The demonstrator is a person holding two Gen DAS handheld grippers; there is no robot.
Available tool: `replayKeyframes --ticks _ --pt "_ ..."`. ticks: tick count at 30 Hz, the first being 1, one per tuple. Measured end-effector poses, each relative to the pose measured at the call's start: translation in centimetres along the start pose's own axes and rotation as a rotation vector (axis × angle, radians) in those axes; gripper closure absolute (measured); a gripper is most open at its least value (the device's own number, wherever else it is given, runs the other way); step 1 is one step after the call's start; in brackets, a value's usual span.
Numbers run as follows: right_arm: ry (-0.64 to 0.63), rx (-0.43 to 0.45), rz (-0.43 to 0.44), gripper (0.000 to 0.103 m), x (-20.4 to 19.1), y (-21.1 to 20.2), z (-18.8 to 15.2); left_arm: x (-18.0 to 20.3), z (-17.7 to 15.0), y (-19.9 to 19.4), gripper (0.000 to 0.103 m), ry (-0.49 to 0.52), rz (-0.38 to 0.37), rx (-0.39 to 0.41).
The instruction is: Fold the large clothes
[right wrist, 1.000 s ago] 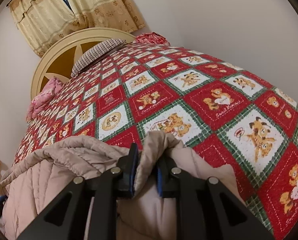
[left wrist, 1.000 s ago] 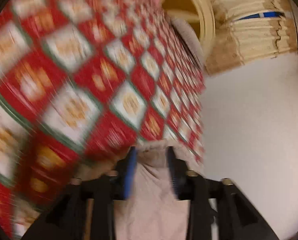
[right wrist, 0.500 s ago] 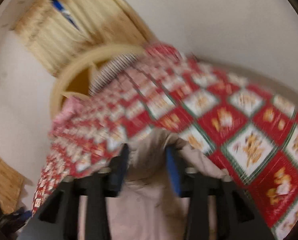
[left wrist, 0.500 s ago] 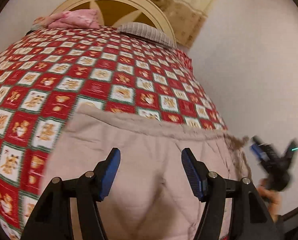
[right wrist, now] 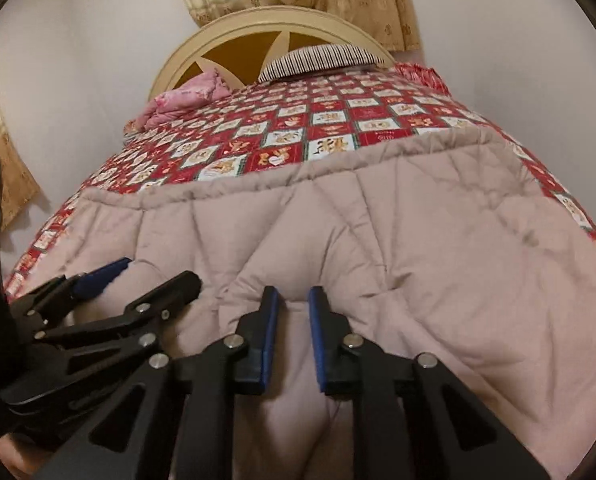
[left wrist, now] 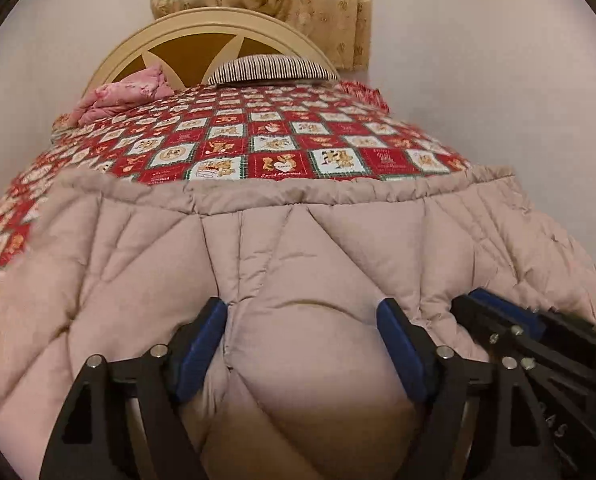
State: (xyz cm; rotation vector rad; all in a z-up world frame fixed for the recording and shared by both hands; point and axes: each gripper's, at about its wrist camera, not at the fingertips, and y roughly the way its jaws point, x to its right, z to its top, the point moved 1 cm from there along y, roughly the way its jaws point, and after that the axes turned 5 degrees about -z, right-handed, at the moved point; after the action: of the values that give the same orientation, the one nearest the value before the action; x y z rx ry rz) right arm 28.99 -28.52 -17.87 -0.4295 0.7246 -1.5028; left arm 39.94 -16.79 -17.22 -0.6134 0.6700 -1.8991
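Quilted beige coat (left wrist: 338, 248) spread flat on the teddy-bear bedspread (left wrist: 258, 140).
Left gripper (left wrist: 302, 344), jaws just opening, stands spread over the padding; right gripper (right wrist: 292, 332), just closing, pinches a coat fold.

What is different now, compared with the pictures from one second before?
The beige padded coat, then bunched up in both grippers, now lies spread flat. The left gripper has let go, its jaws just opening. The right gripper pinches a fold. The bedspread and pillow are unchanged.
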Motion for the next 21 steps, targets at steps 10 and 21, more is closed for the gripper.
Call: replayKeyframes --ticks 10,21 --pt "-0.026 -0.034 -0.049 0.085 -0.2 1.5 -0.5 0.0 -0.4 2.5 0.019 -0.02 0.037 -0.041" --pt "-0.013 0.089 -0.191 0.085 5.4 -7.0 2.1 0.0 -0.7 2.7 0.018 -0.009 0.057 -0.05"
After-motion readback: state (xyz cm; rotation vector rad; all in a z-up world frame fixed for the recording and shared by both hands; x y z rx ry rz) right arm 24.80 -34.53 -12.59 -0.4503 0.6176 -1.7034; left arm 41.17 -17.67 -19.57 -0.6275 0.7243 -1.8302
